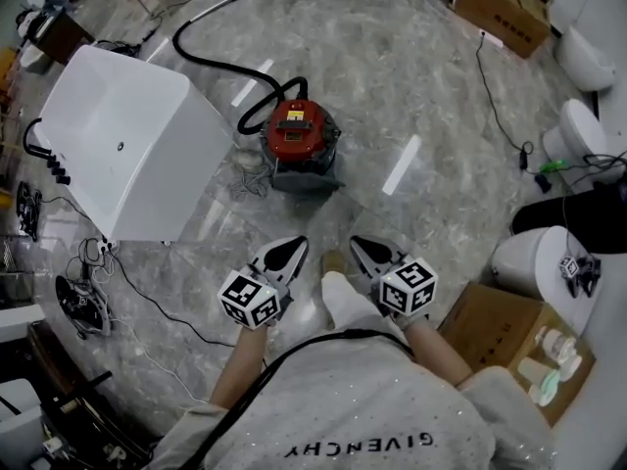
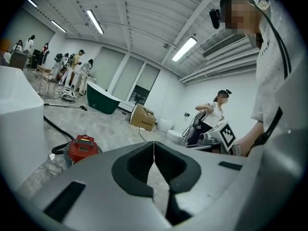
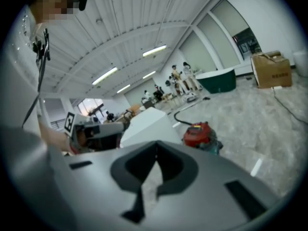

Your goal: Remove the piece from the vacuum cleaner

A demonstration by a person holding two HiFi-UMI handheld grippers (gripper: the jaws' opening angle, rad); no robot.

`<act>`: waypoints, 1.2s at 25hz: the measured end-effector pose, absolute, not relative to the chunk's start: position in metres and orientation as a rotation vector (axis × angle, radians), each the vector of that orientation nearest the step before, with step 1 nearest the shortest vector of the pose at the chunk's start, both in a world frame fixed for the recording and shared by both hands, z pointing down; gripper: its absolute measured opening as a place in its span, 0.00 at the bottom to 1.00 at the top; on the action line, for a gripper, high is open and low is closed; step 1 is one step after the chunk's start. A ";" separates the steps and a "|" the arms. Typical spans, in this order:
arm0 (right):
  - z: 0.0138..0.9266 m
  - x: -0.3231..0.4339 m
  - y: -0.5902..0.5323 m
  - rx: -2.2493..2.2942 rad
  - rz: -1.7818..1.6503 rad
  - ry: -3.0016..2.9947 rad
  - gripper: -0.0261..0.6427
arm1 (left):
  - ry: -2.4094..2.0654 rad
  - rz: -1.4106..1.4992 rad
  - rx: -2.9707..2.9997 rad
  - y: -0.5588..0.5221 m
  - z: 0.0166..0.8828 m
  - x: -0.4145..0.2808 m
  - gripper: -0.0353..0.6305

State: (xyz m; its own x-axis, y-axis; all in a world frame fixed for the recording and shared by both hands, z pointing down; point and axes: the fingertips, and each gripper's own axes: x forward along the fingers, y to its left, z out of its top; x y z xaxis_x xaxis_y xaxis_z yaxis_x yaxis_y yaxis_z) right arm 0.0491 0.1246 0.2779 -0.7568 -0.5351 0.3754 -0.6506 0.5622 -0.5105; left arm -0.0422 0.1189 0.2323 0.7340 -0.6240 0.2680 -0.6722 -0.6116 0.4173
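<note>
A red canister vacuum cleaner (image 1: 299, 130) stands on the marble floor ahead of me, with a dark grey base. A black hose (image 1: 209, 59) runs from its left side and curls away toward a metal wand at the far top. My left gripper (image 1: 292, 248) and right gripper (image 1: 361, 246) hover side by side near my feet, well short of the vacuum, both shut with nothing between the jaws. The vacuum (image 2: 83, 148) appears low on the left in the left gripper view, and the vacuum (image 3: 199, 134) sits right of centre in the right gripper view.
A large white tub-like unit (image 1: 127, 140) lies left of the vacuum. Cardboard boxes (image 1: 505, 3) (image 1: 490, 321) stand at the far right and near right. White toilets (image 1: 588, 57) (image 1: 539, 258) line the right side. A thin cable (image 1: 495, 96) crosses the floor. People stand in the distance.
</note>
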 end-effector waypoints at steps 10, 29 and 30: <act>0.309 0.036 0.062 0.901 0.936 -2.576 0.06 | -0.983 0.339 2.423 0.065 0.271 -0.048 0.09; 0.417 0.012 -0.021 0.963 0.871 -2.380 0.06 | -0.720 0.413 2.262 -0.018 0.407 -0.055 0.09; 0.425 0.011 -0.026 0.943 0.854 -2.374 0.06 | -0.717 0.411 2.258 -0.024 0.417 -0.054 0.09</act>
